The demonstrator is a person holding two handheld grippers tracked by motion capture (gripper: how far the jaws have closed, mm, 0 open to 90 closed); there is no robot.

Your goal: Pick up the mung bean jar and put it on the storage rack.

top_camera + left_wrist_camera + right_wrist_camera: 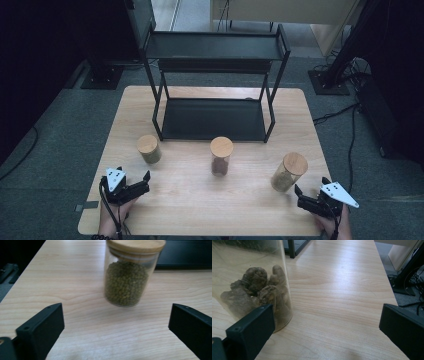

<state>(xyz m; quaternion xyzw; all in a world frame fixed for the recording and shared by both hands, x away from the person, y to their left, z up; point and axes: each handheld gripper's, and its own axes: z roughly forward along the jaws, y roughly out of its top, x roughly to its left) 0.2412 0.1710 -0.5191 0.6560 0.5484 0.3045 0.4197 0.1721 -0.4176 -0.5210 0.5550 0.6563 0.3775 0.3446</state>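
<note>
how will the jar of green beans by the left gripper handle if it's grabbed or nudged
The jar of green beans looks like clear glass, so it is probably rigid, smooth and somewhat slippery between the black jaws. It is well over half full of small beans, so likely fairly heavy for its size and steady when nudged. It is short and stands upright on a flat base, so sliding seems likelier than tipping.

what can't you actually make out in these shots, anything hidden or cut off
- Left jar: left gripper view's top edge cuts its wooden lid.
- Right jar: right gripper view crops its lid and left side, and the right gripper's near jaw covers part of its base.
- Middle jar: high view, too small and dim to tell its brown contents.
- Rack: high view, the top shelf hides the back of the lower shelf.
</note>
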